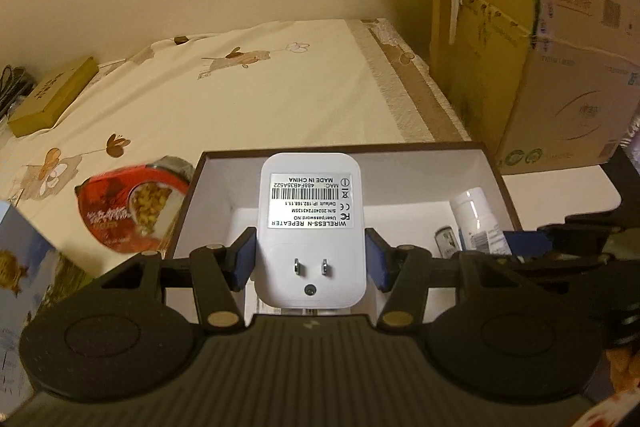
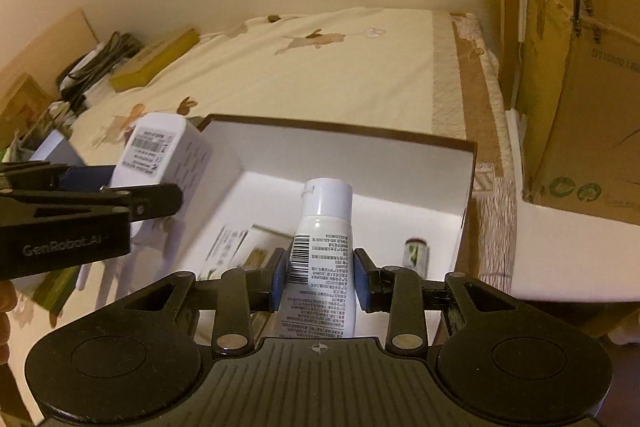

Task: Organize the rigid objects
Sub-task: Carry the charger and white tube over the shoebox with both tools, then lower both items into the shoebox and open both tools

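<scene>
Left wrist view: an open box [image 1: 496,167] with a dark brown rim and smooth white inner walls sits on a cream tablecloth [image 1: 248,87] printed with brown flowers. Inside it, at the right, lie a white bottle [image 1: 478,223] and a small green-labelled can [image 1: 448,243]. The left gripper [image 1: 311,259] is clamped on a white wireless repeater [image 1: 310,227], its blue pads pressing both sides of the lower body, holding it above the box's near-left part. The repeater is a glossy rounded plastic block; its back faces the camera with a silver barcode sticker, two metal prongs and a round grounding hole. A red round tin [image 1: 128,203] with a food picture lies just left of the box. A flat olive box [image 1: 52,95] rests far left, and large cardboard cartons [image 1: 560,75] stand to the right.

Right wrist view: the right gripper [image 2: 319,281] grips the white bottle [image 2: 322,251] at mid-body between blue pads, holding it over the box's [image 2: 468,187] interior. The bottle is a smooth cylinder with a flip cap and dense printed text plus a barcode. On the box floor lie the small can [image 2: 416,253] at right and printed cards [image 2: 240,247] at left. The left gripper [image 2: 86,187] shows at the left edge, carrying the repeater [image 2: 164,155] over the box's left wall.
</scene>
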A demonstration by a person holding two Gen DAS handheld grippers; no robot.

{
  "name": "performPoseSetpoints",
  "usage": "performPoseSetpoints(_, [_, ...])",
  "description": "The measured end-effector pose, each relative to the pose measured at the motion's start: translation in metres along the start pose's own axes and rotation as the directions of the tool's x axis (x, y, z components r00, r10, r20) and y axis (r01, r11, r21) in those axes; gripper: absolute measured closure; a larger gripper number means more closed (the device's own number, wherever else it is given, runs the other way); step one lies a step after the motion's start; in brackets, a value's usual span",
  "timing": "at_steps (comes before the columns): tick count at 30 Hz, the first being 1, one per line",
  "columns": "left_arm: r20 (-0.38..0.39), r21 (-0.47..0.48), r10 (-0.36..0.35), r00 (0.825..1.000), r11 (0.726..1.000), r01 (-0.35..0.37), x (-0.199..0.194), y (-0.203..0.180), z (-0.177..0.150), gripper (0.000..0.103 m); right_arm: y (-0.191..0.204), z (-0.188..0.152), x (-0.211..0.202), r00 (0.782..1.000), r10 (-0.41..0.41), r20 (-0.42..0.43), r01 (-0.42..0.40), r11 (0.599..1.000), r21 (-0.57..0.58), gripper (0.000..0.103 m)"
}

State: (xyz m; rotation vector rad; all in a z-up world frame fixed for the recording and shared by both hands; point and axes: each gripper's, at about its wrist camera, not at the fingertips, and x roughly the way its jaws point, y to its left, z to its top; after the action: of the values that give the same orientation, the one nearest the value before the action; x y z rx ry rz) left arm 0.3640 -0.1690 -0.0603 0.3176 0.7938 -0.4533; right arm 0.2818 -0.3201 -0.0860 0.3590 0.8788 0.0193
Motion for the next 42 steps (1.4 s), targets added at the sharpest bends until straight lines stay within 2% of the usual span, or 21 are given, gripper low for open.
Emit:
performPoseSetpoints(7, [-0.036, 0.031, 0.015, 0.999, 0.999, -0.014, 0.042, -0.003, 0.013, 0.052, -0.014, 0.009, 0.032, 0.998, -0.048, -0.044, 0.049, 0.999, 0.023, 0.071])
performPoseSetpoints(14, [-0.111, 0.021, 0.022, 0.994, 1.000, -0.020, 0.077, 0.002, 0.000, 0.051, -0.022, 0.003, 0.055, 0.992, -0.087, -0.091, 0.089, 0.996, 0.019, 0.071])
performPoseSetpoints(18, [-0.125, 0.029, 0.029, 0.992, 0.999, -0.026, 0.087, 0.002, -0.006, 0.051, -0.025, 0.002, 0.063, 0.990, -0.101, -0.098, 0.104, 0.994, 0.018, 0.071])
performPoseSetpoints(22, [-0.129, 0.031, 0.016, 0.992, 0.999, -0.012, 0.093, 0.001, -0.006, 0.051, -0.024, 0.005, 0.067, 0.989, -0.118, -0.092, 0.119, 0.993, -0.001, 0.071])
performPoseSetpoints(26, [-0.096, 0.013, 0.024, 0.995, 1.000, -0.023, 0.089, 0.002, -0.003, 0.050, -0.024, 0.009, 0.067, 0.990, -0.112, -0.081, 0.112, 0.994, -0.007, 0.070])
performPoseSetpoints(33, [-0.119, -0.008, 0.043, 0.992, 0.999, -0.044, 0.083, 0.010, -0.008, 0.050, -0.022, 0.013, 0.057, 0.997, -0.073, -0.024, 0.073, 0.997, 0.010, 0.070])
performPoseSetpoints(42, [-0.144, -0.035, 0.051, 0.988, 0.998, -0.057, 0.069, 0.024, -0.023, 0.049, -0.023, 0.012, 0.047, 0.997, -0.065, -0.032, 0.066, 0.998, 0.021, 0.069])
